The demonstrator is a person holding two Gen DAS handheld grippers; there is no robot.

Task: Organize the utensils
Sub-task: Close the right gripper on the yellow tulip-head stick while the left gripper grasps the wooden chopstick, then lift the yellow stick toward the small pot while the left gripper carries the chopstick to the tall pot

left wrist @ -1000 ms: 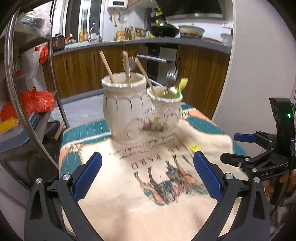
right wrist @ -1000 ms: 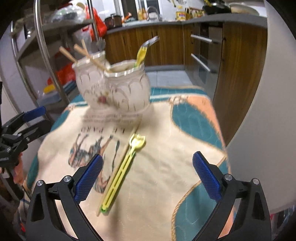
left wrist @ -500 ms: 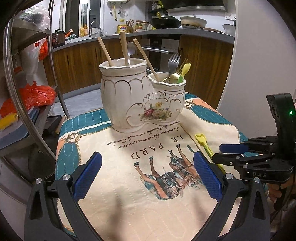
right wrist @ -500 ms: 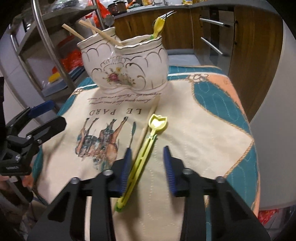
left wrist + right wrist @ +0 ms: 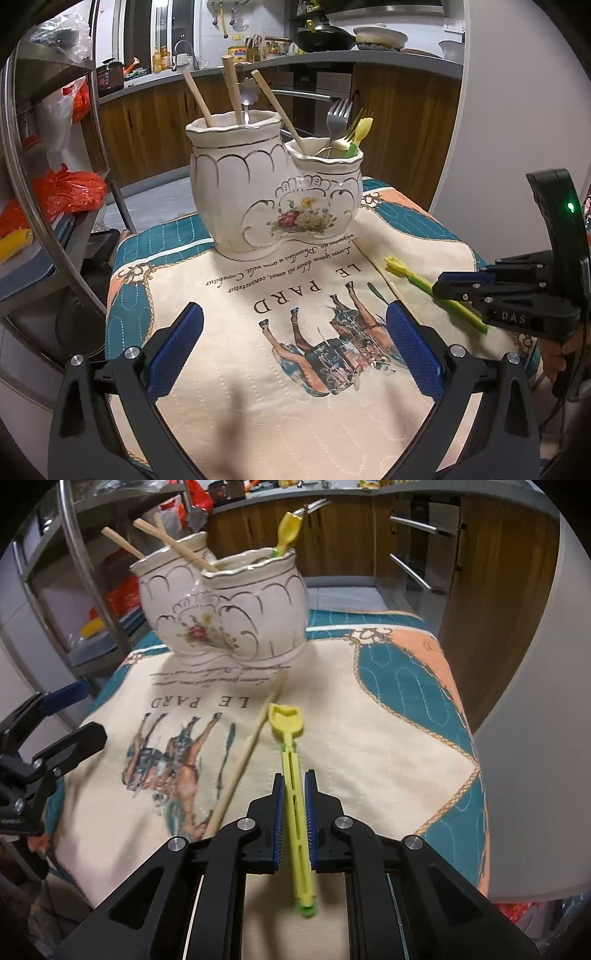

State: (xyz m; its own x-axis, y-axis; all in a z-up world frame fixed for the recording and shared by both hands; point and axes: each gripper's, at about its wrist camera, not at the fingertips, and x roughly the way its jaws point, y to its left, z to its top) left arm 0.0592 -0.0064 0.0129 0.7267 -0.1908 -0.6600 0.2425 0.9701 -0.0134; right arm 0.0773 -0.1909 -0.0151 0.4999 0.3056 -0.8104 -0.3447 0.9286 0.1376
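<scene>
In your left wrist view, a white ceramic utensil holder (image 5: 273, 192) with two joined pots is standing on the horse-print cloth (image 5: 295, 387) covering the desk. Its taller pot is holding three wooden chopsticks (image 5: 232, 92) and a metal spoon handle (image 5: 246, 99); the lower pot is holding a steel fork (image 5: 338, 114), a gold fork and a yellow plastic spoon (image 5: 360, 131). Your left hand-held gripper (image 5: 293, 347) is hovering over the cloth with its blue pads wide apart and nothing between them. At the right, your right hand-held gripper (image 5: 448, 291) is clamping a yellow-green plastic fork (image 5: 410, 275) that is lying on the cloth.

In your right wrist view, the same utensil holder (image 5: 229, 609) is standing at the far end of the cloth (image 5: 369, 731), with chopsticks (image 5: 173, 544) leaning out of the rear pot and the yellow spoon (image 5: 288, 530) sticking up from the front one. Your right hand-held gripper (image 5: 293, 805) has just been closing, and its pads are now pressing on both sides of the plastic fork's (image 5: 291, 760) slotted handle. A single wooden chopstick (image 5: 251, 746) is lying just beside the fork on the left. Your left hand-held gripper (image 5: 55, 720) is showing open at the left edge.
</scene>
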